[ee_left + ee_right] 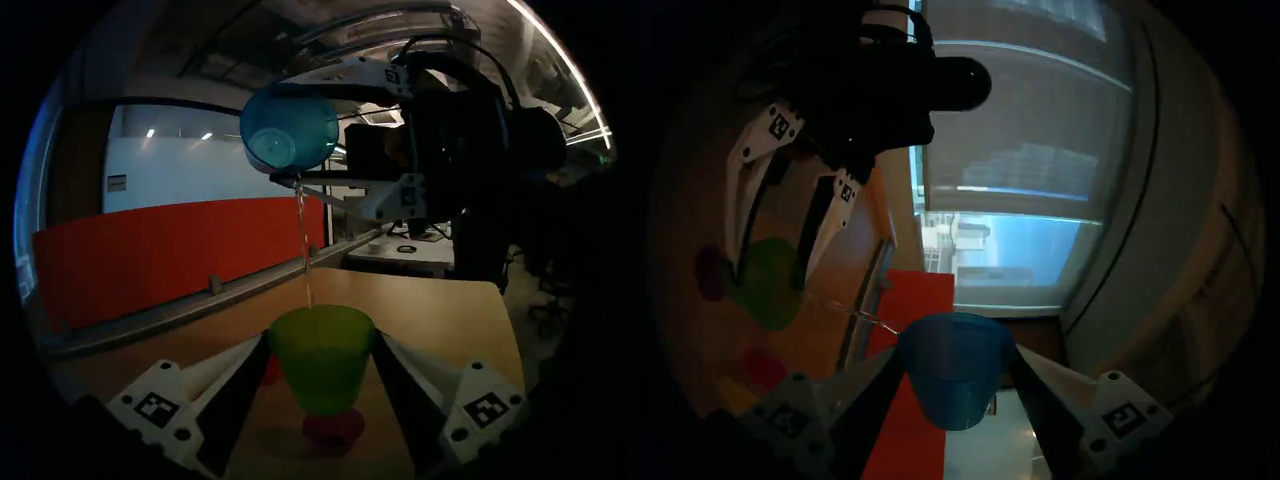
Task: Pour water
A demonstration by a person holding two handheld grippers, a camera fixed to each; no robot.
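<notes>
Above the table (432, 304): right tool (956, 354) grips blue cup (954, 388) tipped, so water (303, 240) streams down.
Beneath it: left tool (320, 346) clamps green cup (322, 370) upright, catching it.

Wooden table (448, 312) with a small red item (332, 424) near; a red partition (160, 248) along its left edge; a grey desk (416, 252) far behind.

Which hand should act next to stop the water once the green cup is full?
Right, probably. The right gripper holds the tilted blue cup that the water stream falls from; the left gripper only holds the upright green cup beneath.
</notes>
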